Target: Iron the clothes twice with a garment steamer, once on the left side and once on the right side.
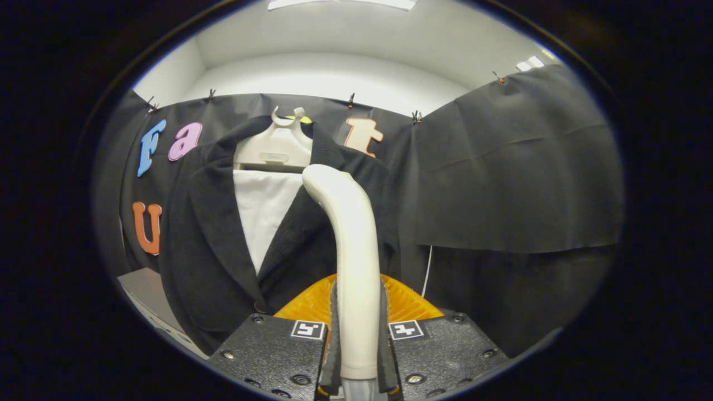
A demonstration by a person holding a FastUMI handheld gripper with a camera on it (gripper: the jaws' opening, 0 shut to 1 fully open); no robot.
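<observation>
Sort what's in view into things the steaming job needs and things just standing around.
For the job: steamer, clamped between the jaws of the gripper; dark jacket on its hanger; white shirt inside it.

Just there: grey box beside the jacket; white cord.

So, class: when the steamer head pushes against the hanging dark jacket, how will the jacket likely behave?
The jacket probably gives and swings, since it hangs freely from a hanger. Its cloth looks soft, so likely floppy. The hand-held gripper is shut on the steamer, whose head sits near the lapel.
</observation>
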